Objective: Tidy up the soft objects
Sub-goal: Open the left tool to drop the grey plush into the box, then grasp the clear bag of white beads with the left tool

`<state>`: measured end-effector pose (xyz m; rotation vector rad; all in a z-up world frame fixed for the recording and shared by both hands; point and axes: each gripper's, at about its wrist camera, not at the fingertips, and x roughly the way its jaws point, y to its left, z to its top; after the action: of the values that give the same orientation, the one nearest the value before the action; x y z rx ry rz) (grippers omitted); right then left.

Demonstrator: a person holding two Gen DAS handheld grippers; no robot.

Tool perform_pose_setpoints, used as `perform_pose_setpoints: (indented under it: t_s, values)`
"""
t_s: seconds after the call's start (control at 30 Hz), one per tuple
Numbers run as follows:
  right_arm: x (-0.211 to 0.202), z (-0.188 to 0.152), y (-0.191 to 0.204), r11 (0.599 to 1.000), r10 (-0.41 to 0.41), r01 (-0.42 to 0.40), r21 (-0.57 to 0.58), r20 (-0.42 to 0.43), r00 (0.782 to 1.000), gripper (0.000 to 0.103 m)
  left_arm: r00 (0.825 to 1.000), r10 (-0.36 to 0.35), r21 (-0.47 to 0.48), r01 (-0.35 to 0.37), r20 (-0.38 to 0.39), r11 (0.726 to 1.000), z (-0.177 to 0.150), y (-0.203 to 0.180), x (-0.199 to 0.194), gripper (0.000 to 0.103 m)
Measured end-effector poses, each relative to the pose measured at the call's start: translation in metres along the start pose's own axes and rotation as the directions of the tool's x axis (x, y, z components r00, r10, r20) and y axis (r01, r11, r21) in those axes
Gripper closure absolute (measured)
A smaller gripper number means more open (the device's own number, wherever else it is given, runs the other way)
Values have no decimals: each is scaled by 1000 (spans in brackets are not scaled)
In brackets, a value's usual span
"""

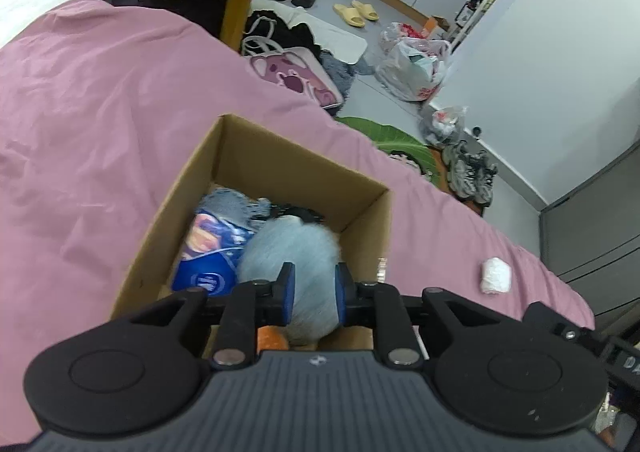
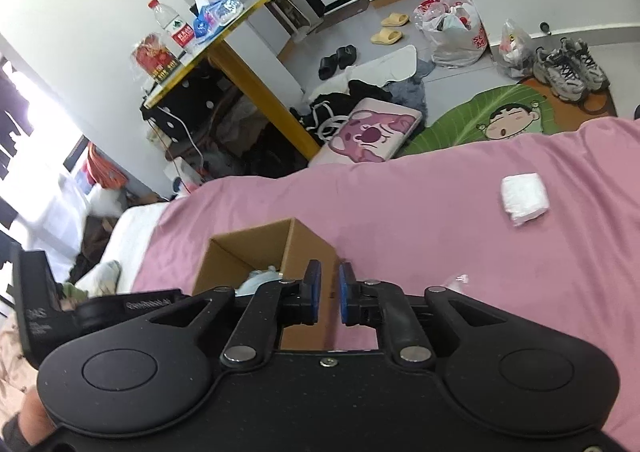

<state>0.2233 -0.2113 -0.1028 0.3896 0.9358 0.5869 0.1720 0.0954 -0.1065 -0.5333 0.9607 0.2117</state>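
An open cardboard box [image 1: 256, 156] stands on the pink bed cover [image 1: 100, 112]. My left gripper [image 1: 315, 288] hangs over the box's near side, shut on a pale blue fluffy plush [image 1: 288, 252] that reaches down into the box. Under the plush lie a blue printed pack [image 1: 206, 252], a grey-blue knit cloth [image 1: 232, 202] and something black. An orange item [image 1: 270, 338] peeks out below the gripper. My right gripper [image 2: 329, 292] hovers beside the box [image 2: 308, 248], its pads slightly apart with nothing between them. A white folded soft pack [image 2: 524, 200] lies on the cover, off to the right.
The bed edge drops to a cluttered floor: a pink bear bag [image 2: 372, 132], a green leaf rug [image 2: 460, 120], sneakers [image 2: 568, 68], plastic bags [image 2: 456, 32] and slippers. A yellow-legged table [image 2: 256, 92] stands beside the bed. A scrap of clear plastic [image 2: 458, 280] lies near the right gripper.
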Motion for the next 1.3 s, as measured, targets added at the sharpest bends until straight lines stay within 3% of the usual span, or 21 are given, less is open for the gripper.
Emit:
perform_pose_setpoints:
  t_s: [0.13, 0.3, 0.47, 0.6, 0.93, 1.3]
  values:
    - [-2, 2, -3, 1000, -9, 9, 3, -3, 1000, 82, 1000, -8, 15, 8, 16, 1000, -3, -14, -6, 75]
    - [-8, 2, -5, 999, -17, 16, -30, -22, 1000, 77, 999, -5, 38, 3, 42, 999, -6, -31, -17, 51]
    - [-17, 9, -13, 996, -44, 42, -78, -30, 999, 62, 998, -9, 30, 7, 55, 1000, -11, -44, -23, 41]
    - [-23, 13, -28, 996, -51, 49, -73, -29, 998, 61, 998, -23, 26, 22, 62, 999, -17, -53, -27, 36]
    - [-32, 20, -49, 995, -53, 50, -82, -26, 998, 58, 998, -28, 86, 23, 64, 996, -32, -87, -26, 34]
    - [-37, 23, -78, 999, -36, 36, -9, -12, 999, 57, 1000, -9, 89, 6, 26, 996, -53, -112, -2, 34]
